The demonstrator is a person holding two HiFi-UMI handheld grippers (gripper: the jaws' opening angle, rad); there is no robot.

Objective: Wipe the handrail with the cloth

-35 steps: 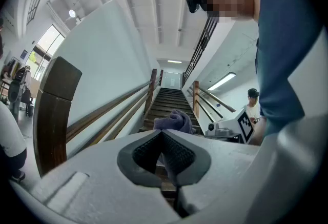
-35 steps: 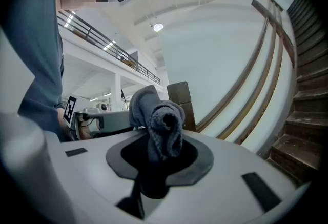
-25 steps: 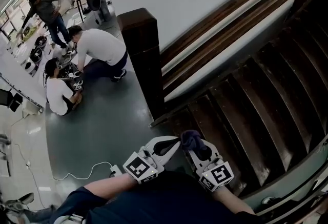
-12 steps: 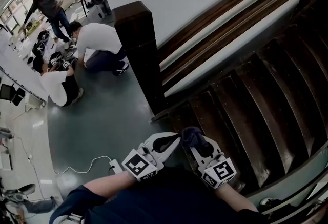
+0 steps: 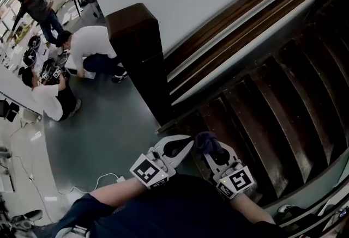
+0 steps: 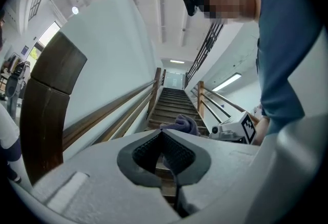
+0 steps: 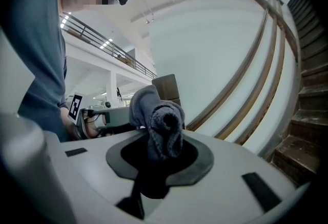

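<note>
Right gripper point(image 7: 156, 154): jaws clamped on a bunched dark cloth point(image 7: 159, 120); the wad protrudes past the jaw tips, probably so that fabric rather than plastic meets the wood. Left gripper point(image 6: 163, 138): jaws together, nothing between them; held just beside the right one, apparently in reserve. Both units sit low against the person's body at the foot of the stairs point(image 5: 272, 101). The wooden handrail point(image 5: 234, 13) runs up the white wall beyond the dark newel post point(image 5: 136, 52); the cloth is well apart from it, so wiping appears not yet begun. Containers: none in view.
</note>
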